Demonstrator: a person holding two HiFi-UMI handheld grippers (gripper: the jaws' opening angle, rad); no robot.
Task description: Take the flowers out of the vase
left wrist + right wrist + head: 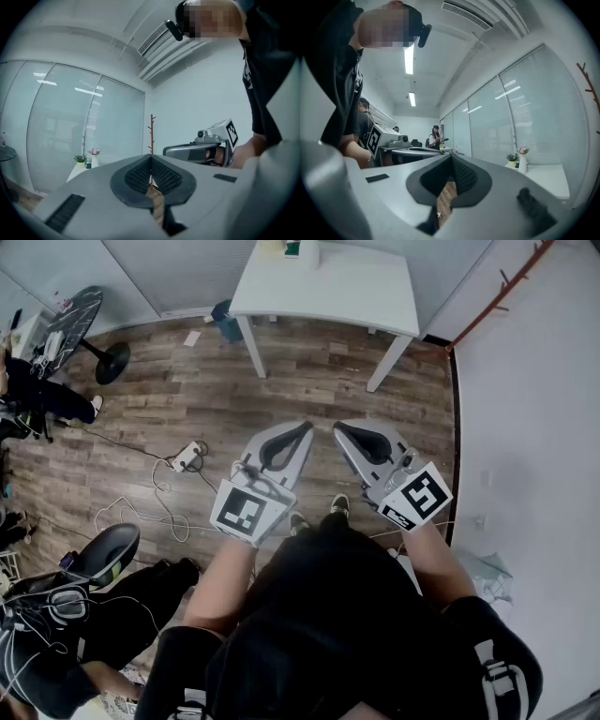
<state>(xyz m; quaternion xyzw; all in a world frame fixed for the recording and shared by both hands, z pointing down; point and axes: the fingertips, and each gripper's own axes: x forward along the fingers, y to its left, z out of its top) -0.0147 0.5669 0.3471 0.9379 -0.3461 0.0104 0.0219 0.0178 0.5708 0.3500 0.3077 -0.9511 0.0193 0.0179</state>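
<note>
A small white vase with a pink flower (95,157) stands on a white table (328,287) far ahead, beside a little potted plant (80,161). The right gripper view shows the same vase (523,161) and plant (512,160) at the right, well beyond the jaws. In the head view both grippers are held level side by side above the wooden floor, pointing toward the table. My left gripper (306,427) is shut with nothing between its pads (140,176). My right gripper (339,427) is shut and empty too.
A brown coat rack (152,136) stands by the white wall to the right of the table. A floor fan (80,320), a power strip with cables (187,457) and a chair (103,554) lie to the left. People stand at desks far back (435,138).
</note>
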